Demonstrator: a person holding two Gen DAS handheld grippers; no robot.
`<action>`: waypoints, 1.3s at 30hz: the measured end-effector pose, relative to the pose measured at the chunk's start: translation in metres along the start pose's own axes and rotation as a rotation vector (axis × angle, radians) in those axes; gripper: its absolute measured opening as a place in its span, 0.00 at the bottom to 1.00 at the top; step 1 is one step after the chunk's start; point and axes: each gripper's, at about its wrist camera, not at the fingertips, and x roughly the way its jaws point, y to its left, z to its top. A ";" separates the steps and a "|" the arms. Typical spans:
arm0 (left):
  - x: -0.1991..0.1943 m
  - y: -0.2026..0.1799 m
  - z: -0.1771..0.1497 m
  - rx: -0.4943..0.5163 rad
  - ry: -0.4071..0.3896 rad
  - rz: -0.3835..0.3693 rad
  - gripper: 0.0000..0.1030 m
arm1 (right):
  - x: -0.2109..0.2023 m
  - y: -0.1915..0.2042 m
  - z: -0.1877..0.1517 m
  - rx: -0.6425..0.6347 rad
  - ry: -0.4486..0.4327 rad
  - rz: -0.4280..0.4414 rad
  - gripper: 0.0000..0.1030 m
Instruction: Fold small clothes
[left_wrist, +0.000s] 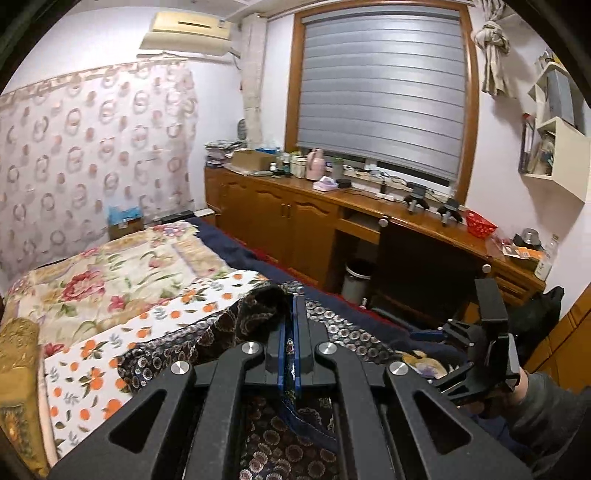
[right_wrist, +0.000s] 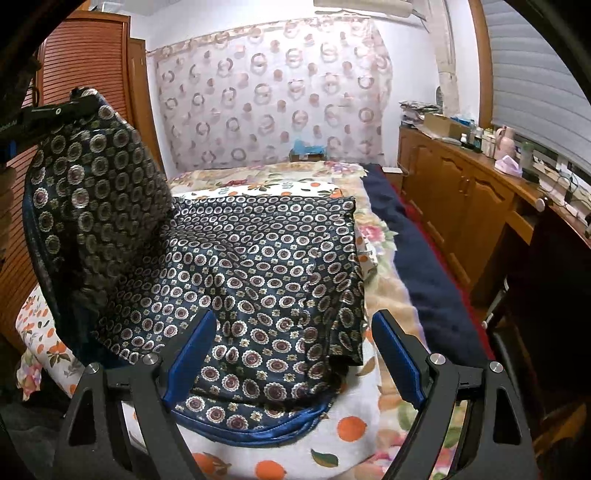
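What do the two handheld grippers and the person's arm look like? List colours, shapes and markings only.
Both the left gripper and right gripper are matte black, built from angular linkage arms with triangular cut-outs and round silver pivot bolts. Their jaws are lined with blue pads. The left view shows a dark grey sleeve behind the right gripper. No cables show.

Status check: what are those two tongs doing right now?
Left tongs shut on patterned garment, lifting one side. Right tongs open over it. Nothing in the way.
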 end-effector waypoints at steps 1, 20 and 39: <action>0.003 -0.004 0.001 0.005 0.004 -0.004 0.04 | 0.002 0.001 -0.001 0.001 0.000 0.001 0.85; 0.019 0.017 -0.048 -0.068 0.096 0.039 0.76 | 0.010 -0.002 0.006 -0.004 -0.003 0.009 0.85; -0.009 0.064 -0.106 -0.171 0.111 0.177 0.76 | 0.108 0.035 0.029 -0.251 0.186 0.079 0.59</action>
